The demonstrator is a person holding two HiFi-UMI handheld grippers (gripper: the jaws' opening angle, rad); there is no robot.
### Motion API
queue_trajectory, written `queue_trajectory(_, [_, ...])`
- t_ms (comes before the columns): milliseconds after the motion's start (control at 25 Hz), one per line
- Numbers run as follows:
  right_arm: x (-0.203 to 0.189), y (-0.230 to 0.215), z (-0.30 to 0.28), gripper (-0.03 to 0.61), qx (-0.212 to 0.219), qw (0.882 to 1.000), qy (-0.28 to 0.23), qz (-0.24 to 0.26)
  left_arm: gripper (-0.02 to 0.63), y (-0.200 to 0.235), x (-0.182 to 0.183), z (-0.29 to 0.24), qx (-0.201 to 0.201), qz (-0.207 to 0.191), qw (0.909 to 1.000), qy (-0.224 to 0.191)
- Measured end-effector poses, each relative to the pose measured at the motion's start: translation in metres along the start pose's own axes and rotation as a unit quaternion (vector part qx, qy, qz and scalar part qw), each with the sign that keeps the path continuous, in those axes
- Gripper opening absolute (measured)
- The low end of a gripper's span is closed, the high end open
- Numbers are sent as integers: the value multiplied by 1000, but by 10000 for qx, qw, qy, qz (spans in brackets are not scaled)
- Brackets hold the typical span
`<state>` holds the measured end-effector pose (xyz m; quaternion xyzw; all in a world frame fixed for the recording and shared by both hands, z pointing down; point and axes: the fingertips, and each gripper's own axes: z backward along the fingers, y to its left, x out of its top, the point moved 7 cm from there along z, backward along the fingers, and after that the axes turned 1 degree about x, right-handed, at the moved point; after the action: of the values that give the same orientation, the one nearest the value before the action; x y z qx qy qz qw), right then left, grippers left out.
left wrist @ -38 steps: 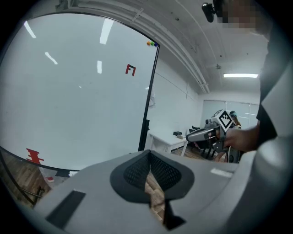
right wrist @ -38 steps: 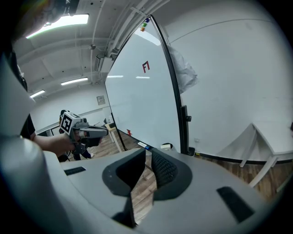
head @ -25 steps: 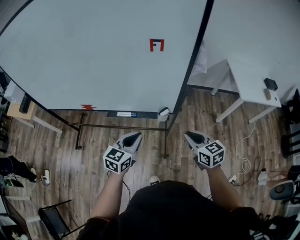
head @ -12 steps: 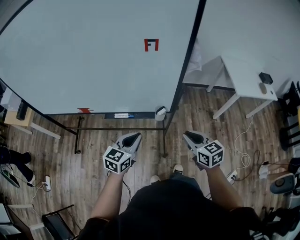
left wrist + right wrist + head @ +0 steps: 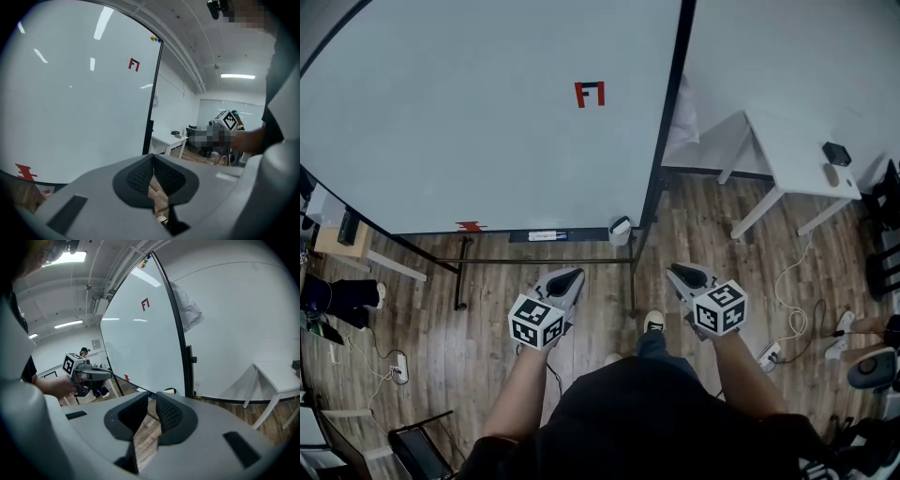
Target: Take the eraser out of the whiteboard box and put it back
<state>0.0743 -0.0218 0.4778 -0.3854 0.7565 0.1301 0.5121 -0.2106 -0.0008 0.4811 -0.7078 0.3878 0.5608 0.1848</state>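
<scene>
Well, whiteboard box (image 5: 621,228) sits ahead-right of shut, empty left hand-held gripper (image 5: 570,275), ahead-left of barely parted, empty right hand-held gripper (image 5: 683,272); equally near.

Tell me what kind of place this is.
Most likely an office or lab workroom: a large whiteboard on a stand, a plain white table by the wall, and a strip light on the ceiling.

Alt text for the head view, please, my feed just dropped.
Seen from above, a person holds the left gripper and right gripper out over a wood floor, both empty, short of a large whiteboard. A small box sits at the board's lower right corner; a white table stands to the right.
</scene>
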Motion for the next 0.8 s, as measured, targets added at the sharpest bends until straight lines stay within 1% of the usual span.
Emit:
queue_trajectory(160, [0,-11,-8,51,52,10000,37,-36,14,2,3,-12,-21,-26,10000,70])
queue_trajectory(800, [5,-54,-29,54,224,9995,211,-99,14,16,5,-66,7,129,9995,303])
